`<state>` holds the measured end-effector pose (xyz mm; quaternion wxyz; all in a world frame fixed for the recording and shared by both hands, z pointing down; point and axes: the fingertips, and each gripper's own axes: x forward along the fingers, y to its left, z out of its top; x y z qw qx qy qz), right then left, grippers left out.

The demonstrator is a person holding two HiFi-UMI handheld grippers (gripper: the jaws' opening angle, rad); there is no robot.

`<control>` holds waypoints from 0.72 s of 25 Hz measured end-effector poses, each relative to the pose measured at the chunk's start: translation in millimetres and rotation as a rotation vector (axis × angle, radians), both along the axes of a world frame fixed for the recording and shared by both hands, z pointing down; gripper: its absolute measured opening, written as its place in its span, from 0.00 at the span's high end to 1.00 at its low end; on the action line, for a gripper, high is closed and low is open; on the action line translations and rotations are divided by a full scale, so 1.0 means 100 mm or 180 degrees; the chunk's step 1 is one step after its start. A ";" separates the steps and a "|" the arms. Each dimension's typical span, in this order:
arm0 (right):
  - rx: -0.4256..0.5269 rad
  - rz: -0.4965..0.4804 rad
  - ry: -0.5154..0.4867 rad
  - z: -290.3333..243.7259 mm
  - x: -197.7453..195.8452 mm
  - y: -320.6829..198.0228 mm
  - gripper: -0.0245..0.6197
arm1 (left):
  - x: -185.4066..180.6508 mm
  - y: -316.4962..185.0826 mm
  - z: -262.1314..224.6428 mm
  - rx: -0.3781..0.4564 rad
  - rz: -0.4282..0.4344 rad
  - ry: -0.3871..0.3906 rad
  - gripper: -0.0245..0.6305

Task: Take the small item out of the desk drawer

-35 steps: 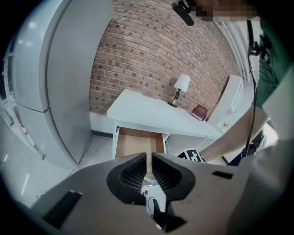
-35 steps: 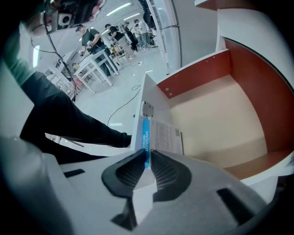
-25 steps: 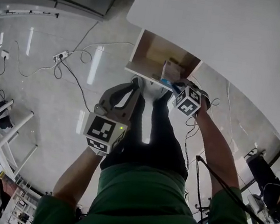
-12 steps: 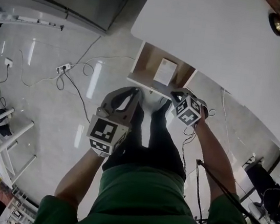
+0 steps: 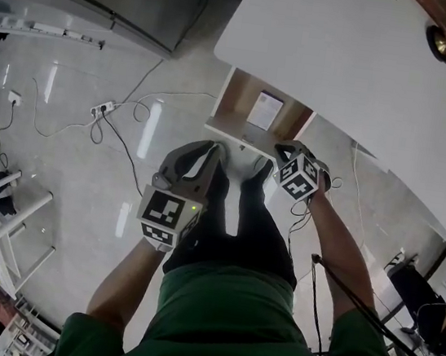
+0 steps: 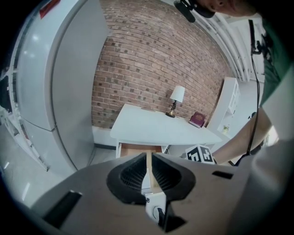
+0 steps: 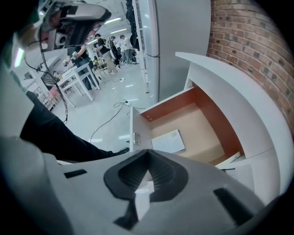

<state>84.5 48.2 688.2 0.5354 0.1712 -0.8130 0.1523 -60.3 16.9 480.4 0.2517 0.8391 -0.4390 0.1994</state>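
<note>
Inside the open drawer, on its wooden floor, lies the small item: a flat white rectangle, roughly midway between the drawer's side walls and closer to the drawer's white front panel than to its back. Its long side seems to run from the drawer's front towards its back, a little askew. Nothing else shows in the drawer, which is pulled out from under the white table.

Over the drawer's front edge, towards its right corner, hangs the right tool, pointing steeply down. Its own view shows the item just past the front panel, ahead of and below the tips. Its jaws are pressed together, and I can make out nothing pinched between them; the white seen behind the pads looks like the drawer's front panel.

Further back from the drawer's front, and off to its left, the left tool points more shallowly at the drawer, its jaws standing a narrow slit apart with nothing gripped.

The right tool is plainly nearer. For it the item lies forward and down into the drawer, so it would have to spread first, then dip over the front panel and close across the item's short width.
</note>
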 end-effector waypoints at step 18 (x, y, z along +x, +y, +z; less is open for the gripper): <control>0.0389 -0.0050 0.0491 0.94 -0.24 -1.00 0.74 | -0.55 0.07 0.68 -0.0291 -0.0346 -0.0009 0.91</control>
